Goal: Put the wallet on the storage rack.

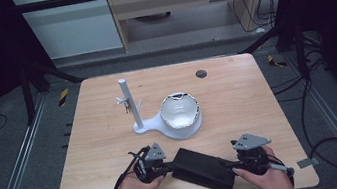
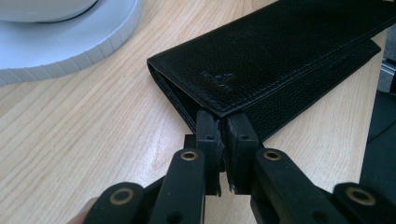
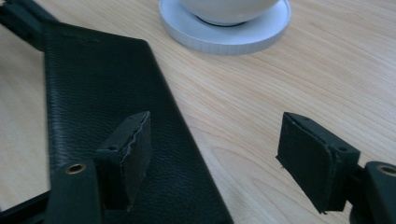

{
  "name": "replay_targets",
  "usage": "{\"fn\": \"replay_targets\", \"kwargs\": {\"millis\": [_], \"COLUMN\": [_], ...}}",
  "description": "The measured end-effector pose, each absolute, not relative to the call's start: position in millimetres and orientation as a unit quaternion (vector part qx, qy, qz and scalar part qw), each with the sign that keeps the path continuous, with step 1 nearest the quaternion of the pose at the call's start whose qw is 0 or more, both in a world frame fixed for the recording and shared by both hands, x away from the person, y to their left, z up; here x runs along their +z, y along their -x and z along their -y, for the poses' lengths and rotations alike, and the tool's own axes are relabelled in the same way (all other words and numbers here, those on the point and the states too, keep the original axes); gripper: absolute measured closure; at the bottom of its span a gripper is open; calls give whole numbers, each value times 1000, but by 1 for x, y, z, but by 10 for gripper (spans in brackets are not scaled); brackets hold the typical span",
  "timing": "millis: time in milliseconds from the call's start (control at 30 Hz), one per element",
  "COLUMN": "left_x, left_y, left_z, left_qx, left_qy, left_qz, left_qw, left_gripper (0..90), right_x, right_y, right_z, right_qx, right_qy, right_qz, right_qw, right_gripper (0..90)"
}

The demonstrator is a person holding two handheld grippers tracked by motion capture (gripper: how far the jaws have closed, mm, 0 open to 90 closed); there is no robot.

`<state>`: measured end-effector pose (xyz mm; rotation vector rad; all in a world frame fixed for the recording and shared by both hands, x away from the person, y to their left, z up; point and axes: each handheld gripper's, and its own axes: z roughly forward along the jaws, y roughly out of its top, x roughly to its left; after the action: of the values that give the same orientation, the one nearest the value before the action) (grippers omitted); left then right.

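Wallet (image 1: 202,169) pinned at its corner by our left gripper (image 2: 223,140), right gripper (image 3: 224,154) wide beside it: next, we judge, grip its edge.

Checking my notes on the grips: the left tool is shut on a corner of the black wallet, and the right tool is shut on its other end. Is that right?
Not quite. The left tool is shut on a corner of the wallet, but the right tool is open: the right gripper view shows its jaws standing wide apart over the wallet's edge, gripping nothing.

Wallet (image 1: 202,169) lies before bowl (image 1: 179,111), post (image 1: 129,102) left.
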<state>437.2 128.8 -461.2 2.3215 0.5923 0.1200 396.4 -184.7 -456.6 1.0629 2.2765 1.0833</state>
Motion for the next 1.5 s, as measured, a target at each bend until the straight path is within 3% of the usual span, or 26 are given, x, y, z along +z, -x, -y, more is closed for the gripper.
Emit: {"fn": "replay_targets", "kwargs": {"millis": [567,1000,1500], "left_x": [-451,-444,-452], "left_y": [-456,-463,-475], "left_z": [-122,-114,-102], "left_qx": [33,33,21], "left_qy": [-909,-912,-917], "left_qz": [-229,-230,-227], "left_qw": [347,337,328], "left_gripper": [833,816,796], "right_x": [-424,-441,-459], "right_y": [-396,-398,-411], "right_z": [146,128,117], "right_qx": [354,324,286], "right_qy": [-358,-343,-347], "right_qz": [-846,-869,-880], "right_qw": [177,150,150], "right_gripper": [300,142,218]}}
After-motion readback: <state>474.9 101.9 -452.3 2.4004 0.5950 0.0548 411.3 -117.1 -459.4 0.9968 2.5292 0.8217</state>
